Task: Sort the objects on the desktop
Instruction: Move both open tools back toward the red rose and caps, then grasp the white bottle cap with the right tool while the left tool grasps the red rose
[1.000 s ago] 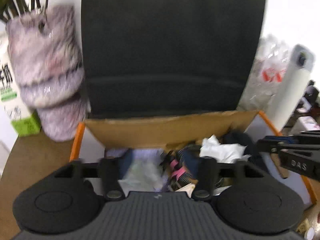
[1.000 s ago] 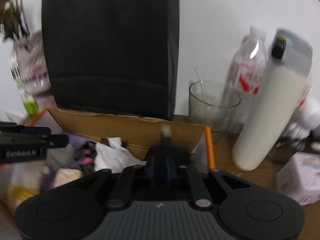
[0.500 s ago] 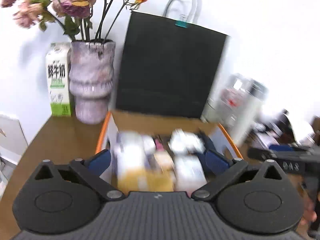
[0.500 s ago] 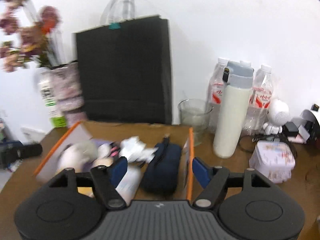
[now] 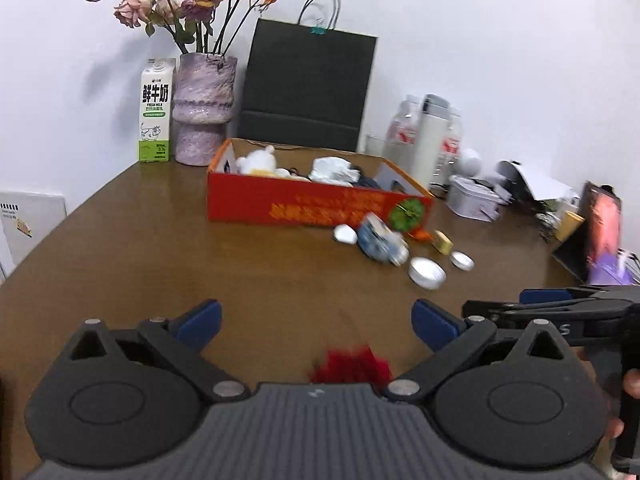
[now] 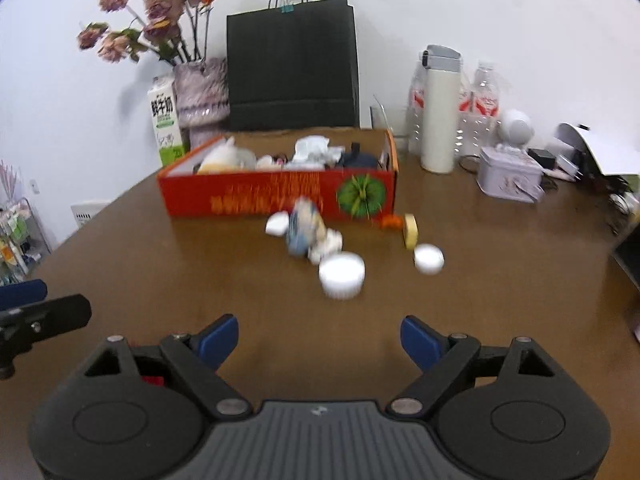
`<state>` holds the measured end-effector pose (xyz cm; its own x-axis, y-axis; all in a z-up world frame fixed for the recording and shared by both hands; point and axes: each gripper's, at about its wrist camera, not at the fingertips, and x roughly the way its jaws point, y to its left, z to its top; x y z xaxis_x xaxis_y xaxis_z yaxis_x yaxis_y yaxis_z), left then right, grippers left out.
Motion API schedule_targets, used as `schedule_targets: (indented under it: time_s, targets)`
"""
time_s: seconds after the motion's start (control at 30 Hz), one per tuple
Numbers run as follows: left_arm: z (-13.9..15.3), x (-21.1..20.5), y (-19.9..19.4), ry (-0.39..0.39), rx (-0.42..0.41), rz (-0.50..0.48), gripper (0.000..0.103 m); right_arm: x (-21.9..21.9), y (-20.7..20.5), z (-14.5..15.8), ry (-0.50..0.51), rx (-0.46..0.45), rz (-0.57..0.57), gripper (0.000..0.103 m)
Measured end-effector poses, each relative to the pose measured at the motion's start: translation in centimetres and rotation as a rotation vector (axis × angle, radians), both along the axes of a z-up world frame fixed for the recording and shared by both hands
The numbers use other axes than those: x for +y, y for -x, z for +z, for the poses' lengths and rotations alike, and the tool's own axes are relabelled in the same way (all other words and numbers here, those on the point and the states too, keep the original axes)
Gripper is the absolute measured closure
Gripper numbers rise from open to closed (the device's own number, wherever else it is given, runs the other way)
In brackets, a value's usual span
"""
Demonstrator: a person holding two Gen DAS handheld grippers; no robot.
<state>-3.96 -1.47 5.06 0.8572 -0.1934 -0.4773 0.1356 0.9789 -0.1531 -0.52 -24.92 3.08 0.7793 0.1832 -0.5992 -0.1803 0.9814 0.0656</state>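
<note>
Right wrist view: red box (image 6: 280,196) lies crosswise on the table (image 6: 160,280), small items (image 6: 342,270) scattered before it. Right gripper (image 6: 320,334) and left gripper (image 5: 316,320) both gape wide, holding nothing.

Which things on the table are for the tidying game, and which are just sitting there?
For the tidying:
- red cardboard box, already holding things
- larger round white lid
- smaller round white lid
- blurry blue-and-white packet
- small yellow block

Just sitting there:
- black paper bag
- purple ceramic vase
- green-and-white milk carton
- tall white flask
- pale metal tin
</note>
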Motion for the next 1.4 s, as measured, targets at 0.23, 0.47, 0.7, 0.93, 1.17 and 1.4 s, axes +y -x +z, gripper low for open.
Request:
schedule_targets:
  time_s: [0.23, 0.47, 0.7, 0.93, 1.17, 1.4]
  targets:
    - [-2.7, -2.0, 5.4, -0.071, -0.049, -0.047, 0.000, -0.2, 6.8, -1.6, 0.034, -0.074, -0.015, 0.015]
    - [-3.7, -2.1, 4.4, -0.055, 0.010, -0.053, 0.000, -0.7, 7.9, -2.0, 0.021, -0.089, -0.022, 0.016]
    - [-4.1, -2.9, -0.4, -0.066, 0.065, -0.075, 0.011, -0.1, 4.6, -1.5, 0.064, -0.106, 0.009, 0.024]
    - [-5.3, -3.4, -2.9, -0.112, 0.128, -0.105, 0.052, 0.0, -4.5, -1.9, 0.051, -0.029, 0.007, 0.031]
    - [-4.4, -2.3, -3.7, -0.076, 0.068, -0.077, 0.054, 1.6, -12.2, -3.5, 0.096, 0.060, -0.011, 0.065]
    - [-4.2, -2.0, -3.4, -0.072, 0.090, -0.066, 0.054, 1.9, -10.8, -3.9, 0.060, 0.038, -0.005, 0.064]
